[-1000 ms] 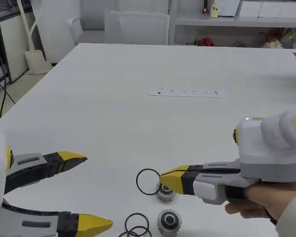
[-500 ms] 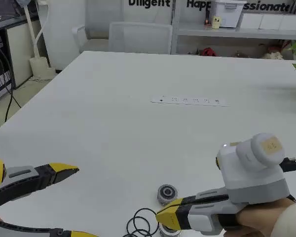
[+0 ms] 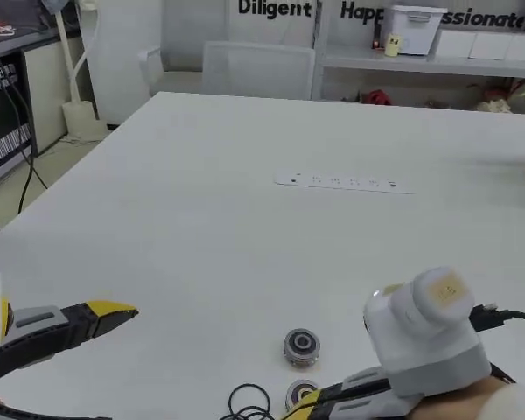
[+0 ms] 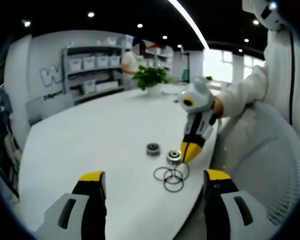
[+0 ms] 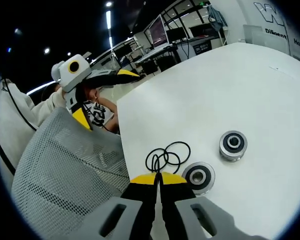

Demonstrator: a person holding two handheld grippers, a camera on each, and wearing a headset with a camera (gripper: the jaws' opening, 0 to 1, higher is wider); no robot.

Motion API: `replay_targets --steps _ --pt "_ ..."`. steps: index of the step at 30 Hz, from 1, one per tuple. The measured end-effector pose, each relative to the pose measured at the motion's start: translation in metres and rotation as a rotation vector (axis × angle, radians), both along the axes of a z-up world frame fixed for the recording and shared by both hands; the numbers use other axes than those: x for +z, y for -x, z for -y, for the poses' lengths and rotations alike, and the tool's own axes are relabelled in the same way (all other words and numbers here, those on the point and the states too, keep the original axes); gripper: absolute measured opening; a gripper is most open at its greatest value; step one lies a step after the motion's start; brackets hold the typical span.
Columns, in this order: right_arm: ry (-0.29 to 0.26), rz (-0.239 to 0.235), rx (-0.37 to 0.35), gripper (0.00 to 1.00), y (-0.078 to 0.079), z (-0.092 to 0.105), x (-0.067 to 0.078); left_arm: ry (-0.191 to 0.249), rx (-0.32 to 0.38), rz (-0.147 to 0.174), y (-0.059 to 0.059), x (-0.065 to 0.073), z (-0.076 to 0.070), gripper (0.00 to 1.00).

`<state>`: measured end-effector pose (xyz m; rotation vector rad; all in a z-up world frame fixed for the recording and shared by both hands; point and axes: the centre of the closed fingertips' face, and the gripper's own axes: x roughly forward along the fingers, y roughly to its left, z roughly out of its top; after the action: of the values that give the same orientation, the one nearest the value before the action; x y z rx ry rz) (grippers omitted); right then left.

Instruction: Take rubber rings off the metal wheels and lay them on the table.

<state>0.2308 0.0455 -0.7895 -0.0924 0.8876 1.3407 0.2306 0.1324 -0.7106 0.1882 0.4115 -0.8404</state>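
Two metal wheels stand near the table's front edge, one (image 3: 301, 345) farther in and one (image 3: 299, 392) nearer, partly behind my right gripper (image 3: 308, 404). A small pile of black rubber rings (image 3: 249, 402) lies just left of the nearer wheel. In the right gripper view the jaws (image 5: 159, 178) are shut, tips just short of the rings (image 5: 166, 156) and beside the nearer wheel (image 5: 198, 176); nothing shows between them. My left gripper (image 4: 155, 176) stands open and empty, well back from the rings (image 4: 171, 176) and the wheels (image 4: 174, 156).
A white power strip (image 3: 343, 183) lies flat at mid-table. White chairs (image 3: 258, 68) stand at the far side, shelves behind. A mesh chair back (image 5: 65, 190) sits close to the table's front edge (image 5: 121, 145). A potted plant (image 4: 151, 79) stands at one end.
My right gripper, which held a black ring up beside the far wheel, has come down toward the front edge and now sits by the ring pile. The head view has tilted up.
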Motion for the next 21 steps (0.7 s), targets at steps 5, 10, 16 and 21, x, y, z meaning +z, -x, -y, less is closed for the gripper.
replay_targets --steps 5,10,16,21 --pt "0.024 0.026 -0.014 0.0 -0.004 0.003 -0.005 0.0 -0.001 0.003 0.0 -0.001 0.001 0.8" --pt "0.012 0.032 -0.033 0.0 -0.008 0.002 -0.001 0.004 -0.001 0.003 0.0 -0.001 0.002 0.8" --pt "0.015 0.046 -0.038 0.02 -0.011 0.002 -0.002 0.012 0.0 0.014 -0.001 0.002 0.001 0.79" --pt "0.01 0.063 -0.036 0.01 -0.013 0.002 0.0 0.016 0.004 0.018 -0.002 0.003 0.0 0.79"
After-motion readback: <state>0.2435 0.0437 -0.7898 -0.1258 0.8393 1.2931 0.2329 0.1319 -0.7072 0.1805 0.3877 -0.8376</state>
